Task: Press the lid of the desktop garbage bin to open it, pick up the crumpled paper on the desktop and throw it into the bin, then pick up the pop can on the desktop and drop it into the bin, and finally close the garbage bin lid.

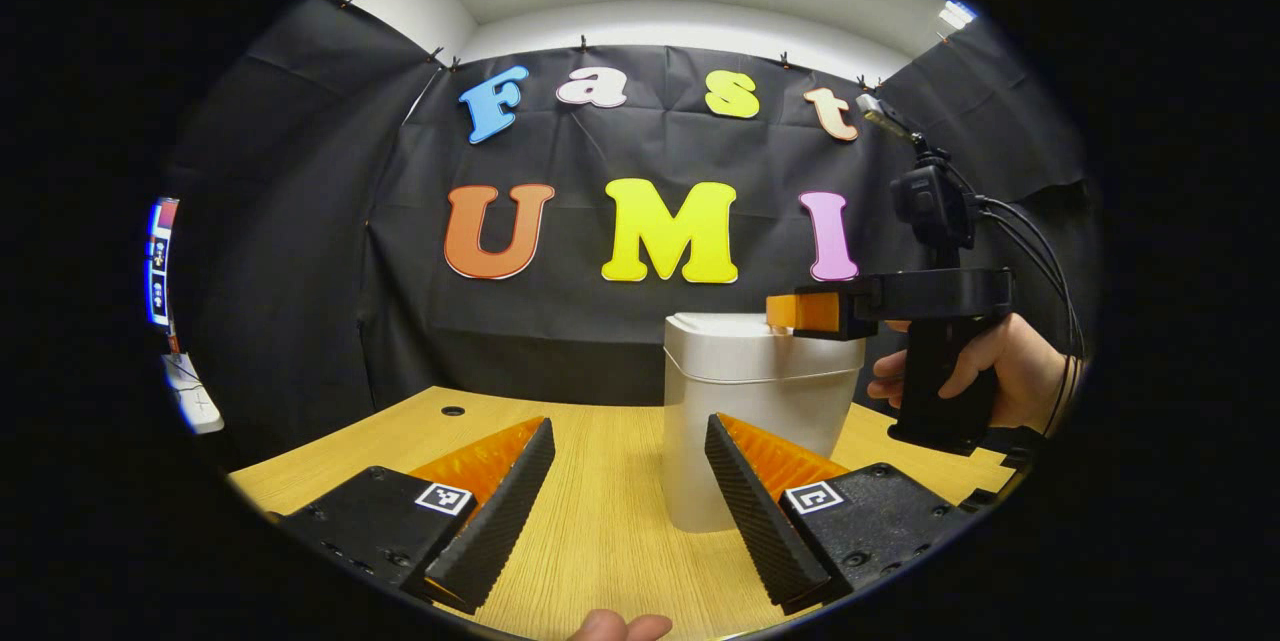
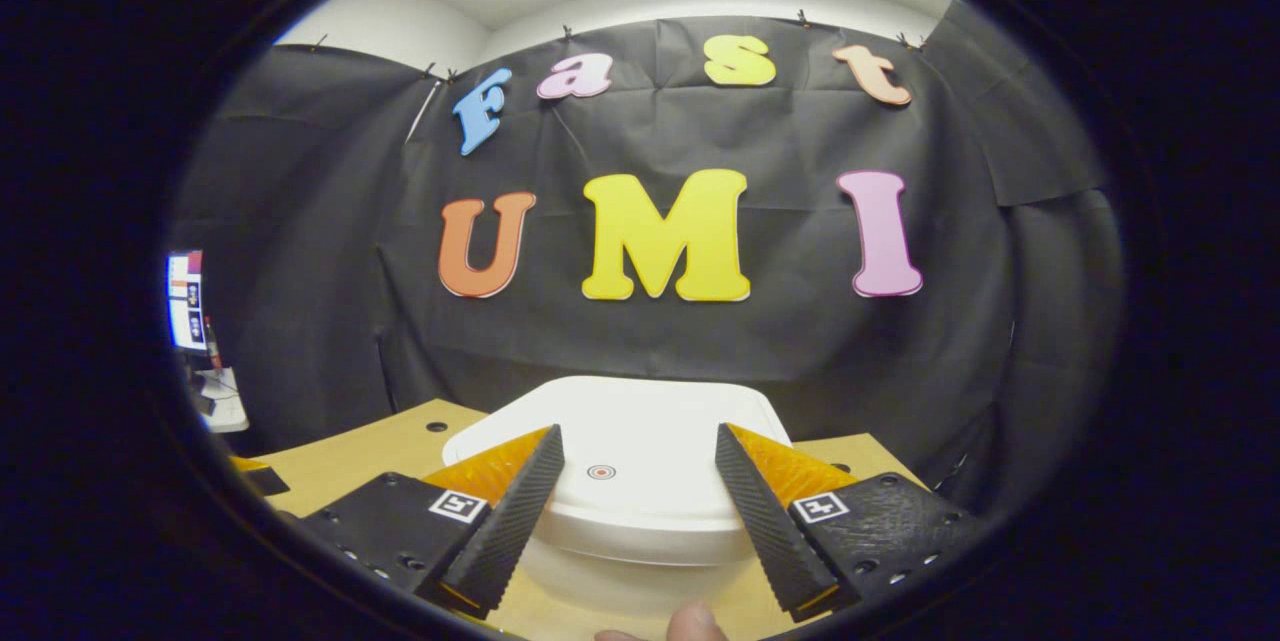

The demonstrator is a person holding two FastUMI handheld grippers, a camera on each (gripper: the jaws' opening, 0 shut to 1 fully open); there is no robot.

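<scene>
**Bin lid down, both grippers spread and holding nothing**

Bin (image 1: 745, 421) stands upright on the wooden desktop (image 1: 600, 521), toward the back edge, near the black cloth wall (image 1: 300, 271). Its lid (image 2: 620, 466) lies flat and closed; a small round mark sits near the lid's centre in the right gripper view.

Your right gripper (image 2: 632, 496) hovers just above the lid, level, with its jaws spread wide on either side of that mark. I cannot tell whether the fingertips touch the lid. In the left gripper view you see it from the side, reaching in over the bin's top from the right, your hand (image 1: 985, 371) wrapped around its handle and cables trailing off behind.

Your left gripper (image 1: 628, 506) sits low over the desktop, in front of the bin, jaws spread wide, nothing between them. The bin's lower body shows just behind its right-hand finger.

A lit screen (image 2: 187, 301) stands at the far left edge, beyond the desktop.
</scene>
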